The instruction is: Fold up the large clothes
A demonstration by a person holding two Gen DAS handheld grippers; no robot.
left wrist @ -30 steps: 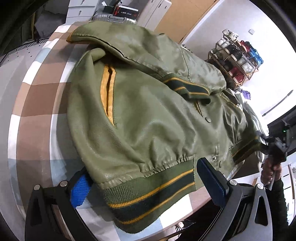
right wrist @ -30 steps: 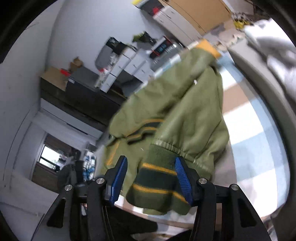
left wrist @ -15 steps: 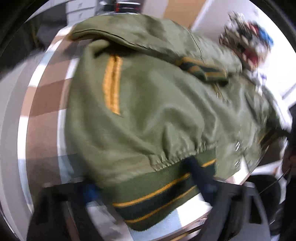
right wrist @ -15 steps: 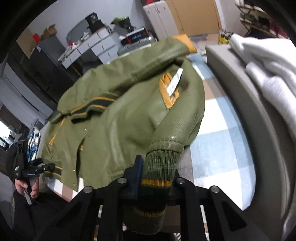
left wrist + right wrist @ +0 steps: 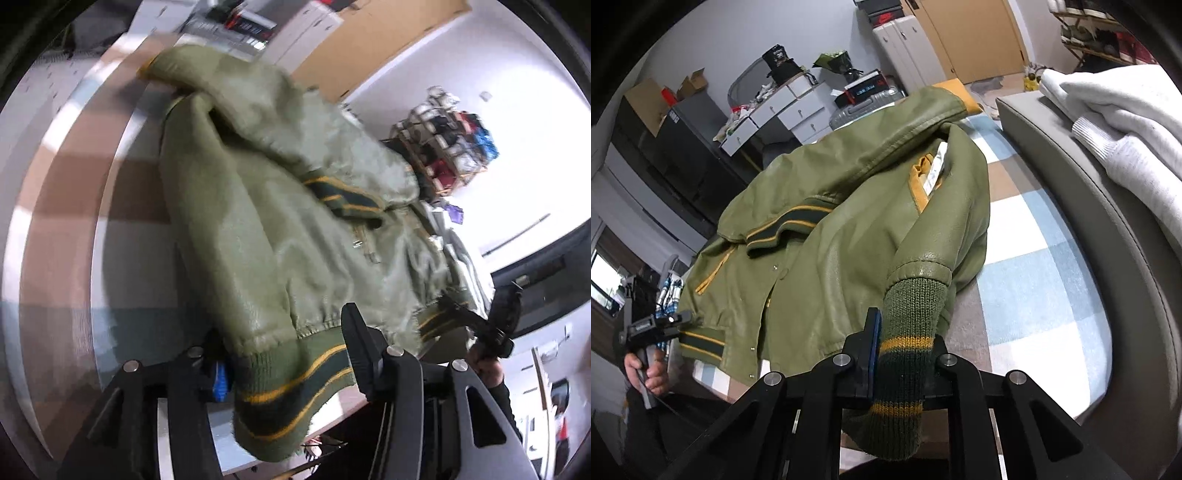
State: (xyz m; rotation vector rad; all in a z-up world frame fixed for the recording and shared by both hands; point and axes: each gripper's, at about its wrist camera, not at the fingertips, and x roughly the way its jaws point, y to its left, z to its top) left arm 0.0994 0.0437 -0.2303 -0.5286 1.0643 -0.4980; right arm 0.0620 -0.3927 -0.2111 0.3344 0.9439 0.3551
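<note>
An olive green bomber jacket (image 5: 266, 221) with dark green and yellow ribbed trim lies on a checked table cover (image 5: 74, 206); it also shows in the right wrist view (image 5: 827, 258). My left gripper (image 5: 284, 365) is closed on the ribbed hem (image 5: 295, 384) at the jacket's near corner. My right gripper (image 5: 905, 354) is shut on the hem's other ribbed corner (image 5: 905, 332), bunched like a cuff. The left gripper (image 5: 657, 325) also shows in the right wrist view, at the hem's far corner.
A grey padded ledge (image 5: 1100, 206) with folded white sweatshirts (image 5: 1115, 110) runs along the right of the table. Drawers, a suitcase and boxes (image 5: 798, 107) stand beyond the far edge. A shoe rack (image 5: 443, 155) stands by the wall.
Both grippers have closed on the ribbed hem, one at each corner. The hem has lifted and bunched, and both views have swung with the motion.
</note>
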